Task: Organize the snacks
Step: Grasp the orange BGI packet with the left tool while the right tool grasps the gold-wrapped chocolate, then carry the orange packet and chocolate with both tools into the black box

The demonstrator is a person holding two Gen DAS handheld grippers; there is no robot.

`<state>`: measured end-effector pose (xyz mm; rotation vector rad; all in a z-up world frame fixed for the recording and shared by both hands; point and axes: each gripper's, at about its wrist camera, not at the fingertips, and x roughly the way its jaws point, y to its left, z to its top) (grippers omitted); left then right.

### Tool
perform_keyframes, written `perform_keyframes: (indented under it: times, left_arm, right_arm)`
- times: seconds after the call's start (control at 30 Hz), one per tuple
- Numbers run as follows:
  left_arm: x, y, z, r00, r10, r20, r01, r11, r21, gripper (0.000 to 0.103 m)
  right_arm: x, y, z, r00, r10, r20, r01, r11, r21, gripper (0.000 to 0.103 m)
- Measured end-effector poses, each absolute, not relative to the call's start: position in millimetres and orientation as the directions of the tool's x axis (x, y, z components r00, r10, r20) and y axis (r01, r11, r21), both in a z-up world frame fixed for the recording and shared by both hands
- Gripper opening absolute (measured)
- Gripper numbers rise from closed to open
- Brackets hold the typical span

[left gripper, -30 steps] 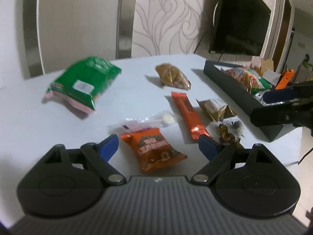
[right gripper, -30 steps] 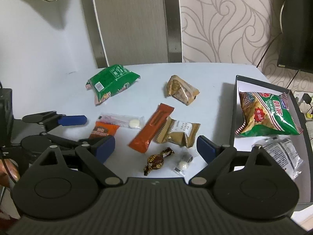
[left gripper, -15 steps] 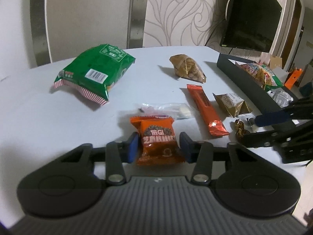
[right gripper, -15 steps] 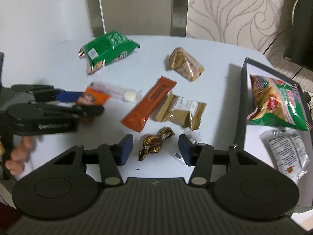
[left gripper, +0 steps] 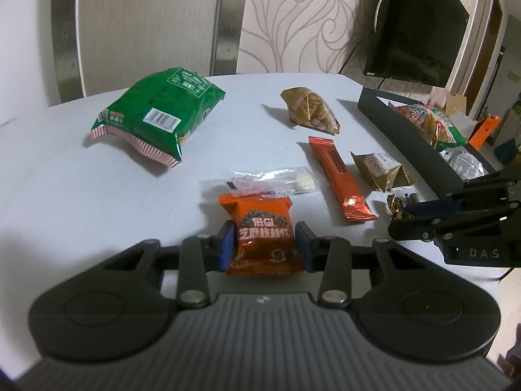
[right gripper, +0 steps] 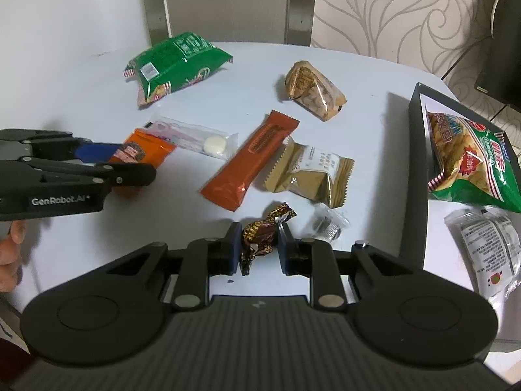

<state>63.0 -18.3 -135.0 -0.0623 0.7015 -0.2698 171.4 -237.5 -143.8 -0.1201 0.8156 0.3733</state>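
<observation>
The left gripper (left gripper: 263, 244) has just been closing and now clamps the orange packet (left gripper: 262, 233) on the white table (left gripper: 81, 195), at 6 o'clock from the clear sachet (left gripper: 276, 181). The right gripper (right gripper: 257, 244) (also just closing) pinches the brown candy (right gripper: 260, 233). The black tray (right gripper: 415, 150), at 3 o'clock, holds a green bag (right gripper: 472, 166).

A white table (left gripper: 81, 195) was set before a wall papered with a beige swirl pattern (left gripper: 302, 22). A grey panel framed by metallic strips (left gripper: 146, 16) was seen beside it, and a dark television (left gripper: 420, 29) was mounted at the right.
</observation>
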Motion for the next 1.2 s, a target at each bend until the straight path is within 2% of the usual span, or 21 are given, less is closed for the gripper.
perform_keyframes:
  times: [1.2]
  left_arm:
    - [51.5, -33.4, -105.1, 0.755, -0.283, -0.591, 0.261, 0.957, -0.124, 0.041]
  right_arm:
    - [126.6, -232.1, -90.8, 0.685, 0.335, -0.647, -0.402, 0.914, 0.048, 0.027]
